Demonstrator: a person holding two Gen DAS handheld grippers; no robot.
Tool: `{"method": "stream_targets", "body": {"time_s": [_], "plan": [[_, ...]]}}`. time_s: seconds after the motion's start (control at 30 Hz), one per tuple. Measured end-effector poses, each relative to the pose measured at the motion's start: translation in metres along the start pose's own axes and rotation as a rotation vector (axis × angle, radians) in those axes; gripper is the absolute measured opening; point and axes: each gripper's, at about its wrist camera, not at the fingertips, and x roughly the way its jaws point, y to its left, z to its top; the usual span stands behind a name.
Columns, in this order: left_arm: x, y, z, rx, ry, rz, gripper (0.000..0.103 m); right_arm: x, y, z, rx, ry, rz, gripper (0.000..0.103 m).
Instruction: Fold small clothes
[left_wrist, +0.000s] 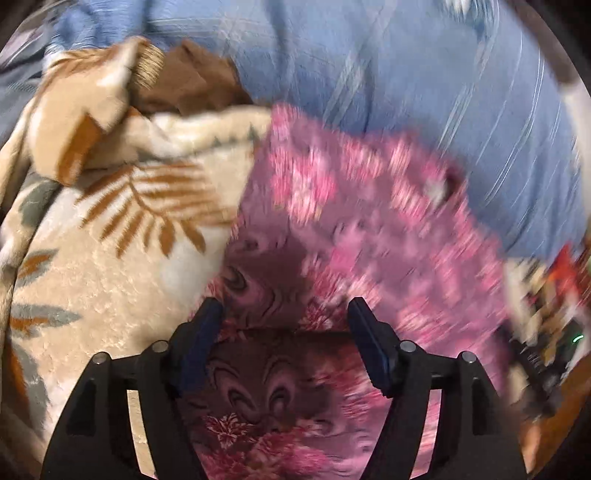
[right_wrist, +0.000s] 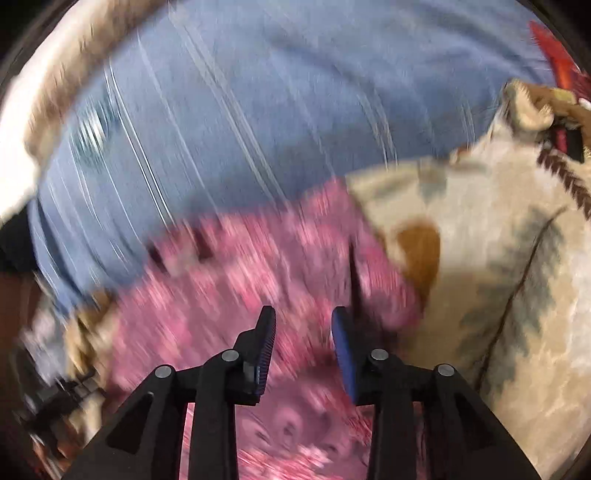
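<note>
The pink garment (left_wrist: 369, 229) lies on the blue sheet (left_wrist: 406, 74), its edge against the cream leaf blanket (left_wrist: 110, 258). Left gripper (left_wrist: 286, 314) is wide open over the cloth, gripping nothing. Right gripper (right_wrist: 303, 321) is partly open above the same garment (right_wrist: 240, 277), also holding nothing; both views are blurred

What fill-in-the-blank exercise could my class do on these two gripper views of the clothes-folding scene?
1. The patterned garment under both grippers is mainly ____ in colour.
2. The bedsheet behind it is ____ with thin pale stripes.
3. The cream blanket carries a printed pattern of ____.
4. The left gripper and the right gripper both have their jaws ____, gripping nothing.

Missing words: pink; blue; leaves; open
</note>
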Motion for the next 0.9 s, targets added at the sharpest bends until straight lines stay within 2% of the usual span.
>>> {"method": "stream_targets", "body": {"time_s": [0.03, 0.07, 0.1, 0.17, 0.23, 0.4, 0.53, 0.6, 0.73, 0.77, 0.9], "plan": [[0.000, -0.006, -0.002, 0.035, -0.018, 0.031, 0.073, -0.004, 0.001, -0.005, -0.020, -0.047, -0.003, 0.032], [0.000, -0.010, -0.004, 0.061, -0.018, 0.049, 0.075, -0.005, 0.004, -0.008, -0.037, -0.049, -0.018, 0.034], [0.001, -0.013, -0.006, 0.079, -0.015, 0.056, 0.078, -0.006, 0.006, -0.009, -0.037, -0.029, -0.035, 0.034], [0.002, -0.016, -0.010, 0.108, -0.015, 0.075, 0.079, -0.010, 0.007, -0.011, -0.026, 0.002, -0.032, 0.040], [0.000, -0.019, -0.014, 0.128, 0.001, 0.099, 0.079, -0.016, 0.008, -0.014, -0.040, 0.032, -0.030, 0.042], [-0.018, -0.011, -0.043, 0.115, 0.076, 0.049, 0.081, -0.034, 0.008, -0.040, -0.070, 0.075, -0.006, 0.045], [-0.041, 0.002, -0.072, 0.117, 0.120, -0.004, 0.081, -0.047, 0.001, -0.065, -0.045, 0.073, 0.041, 0.053], [-0.055, 0.012, -0.085, 0.101, 0.142, -0.049, 0.081, -0.061, -0.006, -0.083, -0.023, 0.062, 0.075, 0.053], [-0.082, 0.025, -0.097, 0.077, 0.161, -0.100, 0.081, -0.082, -0.009, -0.105, -0.051, 0.080, 0.084, 0.053], [-0.089, 0.030, -0.102, 0.076, 0.168, -0.107, 0.081, -0.088, -0.009, -0.109, -0.060, 0.091, 0.085, 0.053], [-0.110, 0.048, -0.124, 0.102, 0.179, -0.051, 0.082, -0.105, -0.021, -0.130, -0.080, 0.170, 0.070, 0.054]]}}
